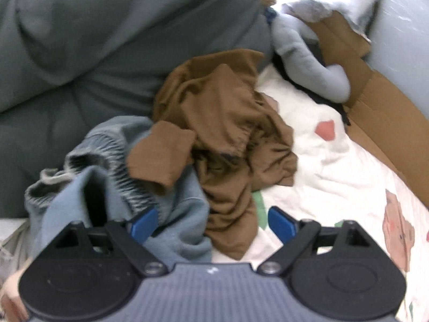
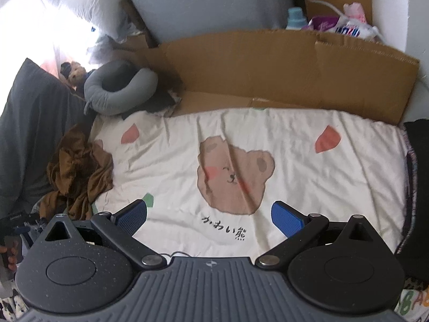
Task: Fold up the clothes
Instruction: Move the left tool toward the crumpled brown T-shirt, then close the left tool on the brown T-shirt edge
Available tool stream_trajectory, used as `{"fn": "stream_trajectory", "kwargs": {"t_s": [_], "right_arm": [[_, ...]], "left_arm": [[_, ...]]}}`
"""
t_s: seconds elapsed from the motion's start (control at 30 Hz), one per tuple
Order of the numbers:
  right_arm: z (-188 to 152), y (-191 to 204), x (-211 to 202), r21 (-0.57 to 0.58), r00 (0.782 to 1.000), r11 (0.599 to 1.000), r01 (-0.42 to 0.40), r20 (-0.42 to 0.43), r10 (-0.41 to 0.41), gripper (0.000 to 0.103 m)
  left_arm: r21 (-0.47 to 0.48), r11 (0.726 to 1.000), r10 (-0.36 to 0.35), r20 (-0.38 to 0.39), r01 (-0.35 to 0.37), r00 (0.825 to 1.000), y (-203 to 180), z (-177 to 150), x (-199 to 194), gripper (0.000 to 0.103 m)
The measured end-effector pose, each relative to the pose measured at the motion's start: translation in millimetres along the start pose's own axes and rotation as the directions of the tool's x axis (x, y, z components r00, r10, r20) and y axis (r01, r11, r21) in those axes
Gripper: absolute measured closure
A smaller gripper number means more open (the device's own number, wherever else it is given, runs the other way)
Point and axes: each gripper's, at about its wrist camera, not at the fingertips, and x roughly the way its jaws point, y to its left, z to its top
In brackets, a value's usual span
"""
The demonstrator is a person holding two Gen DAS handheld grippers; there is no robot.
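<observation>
A crumpled brown garment (image 1: 225,123) lies in a heap on the white bear-print cover (image 1: 335,166). A blue-grey garment with a ribbed waistband (image 1: 118,166) is bunched beside and partly under it. My left gripper (image 1: 211,225) hangs open just above both; folds of cloth lie between its blue pads, which do not press on them. In the right wrist view the brown garment (image 2: 80,171) sits at the left edge of the cover (image 2: 321,177). My right gripper (image 2: 209,217) stands open over the bear print (image 2: 233,174) with nothing between its fingers.
A dark grey duvet (image 1: 107,40) fills the left side. A grey neck pillow (image 2: 118,88) and a small teddy (image 2: 75,72) lie at the back. Flattened cardboard (image 2: 281,75) borders the cover's far edge; a bottle (image 2: 296,18) and packets (image 2: 346,26) stand behind it.
</observation>
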Motion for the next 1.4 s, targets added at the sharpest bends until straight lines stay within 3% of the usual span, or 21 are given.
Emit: {"fn": "stream_trajectory", "kwargs": {"t_s": [0.2, 0.4, 0.57, 0.73, 0.87, 0.97, 1.07, 1.13, 1.17, 1.23, 1.4], "right_arm": [[-10.8, -4.5, 26.2, 0.021, 0.998, 0.999, -0.045, -0.037, 0.046, 0.001], [-24.1, 1.1, 51.2, -0.008, 0.995, 0.999, -0.043, -0.095, 0.042, 0.001], [-34.2, 1.1, 60.7, 0.005, 0.990, 0.999, -0.053, -0.131, 0.054, 0.001], [-44.5, 9.5, 60.5, -0.071, 0.989, 0.996, -0.056, -0.138, 0.046, 0.001], [-48.4, 5.4, 62.9, -0.051, 0.987, 0.996, -0.079, -0.144, 0.071, 0.003], [-52.9, 4.5, 67.8, -0.052, 0.984, 0.995, -0.081, -0.162, 0.072, 0.005], [-57.1, 5.9, 71.6, -0.055, 0.982, 0.995, -0.082, -0.175, 0.072, 0.005], [-59.8, 6.0, 74.0, -0.047, 0.980, 0.995, -0.088, -0.180, 0.078, 0.005], [-60.9, 5.8, 75.4, -0.042, 0.980, 0.995, -0.092, -0.183, 0.083, 0.007], [-62.5, 6.1, 78.4, -0.038, 0.977, 0.994, -0.103, -0.193, 0.094, 0.015], [-64.3, 9.8, 84.8, -0.028, 0.970, 0.991, -0.133, -0.210, 0.124, 0.023]], "left_arm": [[0.048, 0.998, -0.041, -0.033, 0.043, 0.999, -25.2, -7.0, 28.8, 0.020], [0.074, 0.994, -0.078, -0.062, 0.082, 0.995, -47.0, -18.9, 61.5, 0.020], [0.071, 0.995, -0.062, -0.081, 0.068, 0.995, -53.3, -33.6, 91.4, 0.020], [0.039, 0.999, -0.020, -0.089, 0.023, 0.996, -51.1, -47.8, 114.8, 0.020], [0.036, 0.999, 0.022, -0.099, -0.019, 0.995, -49.6, -55.0, 128.7, 0.021], [0.072, 0.995, 0.077, -0.107, -0.070, 0.991, -50.7, -56.6, 140.9, 0.027], [0.038, 0.996, 0.078, -0.107, -0.074, 0.991, -43.7, -54.4, 147.8, 0.038], [0.005, 0.998, 0.065, -0.102, -0.065, 0.993, -38.9, -51.6, 146.8, 0.061], [0.001, 0.998, 0.063, -0.102, -0.063, 0.993, -37.6, -50.0, 145.5, 0.068], [0.013, 0.998, 0.062, -0.105, -0.061, 0.993, -37.2, -47.7, 142.1, 0.092], [0.031, 0.999, 0.040, -0.085, -0.037, 0.996, -36.0, -45.3, 125.6, 0.098]]}}
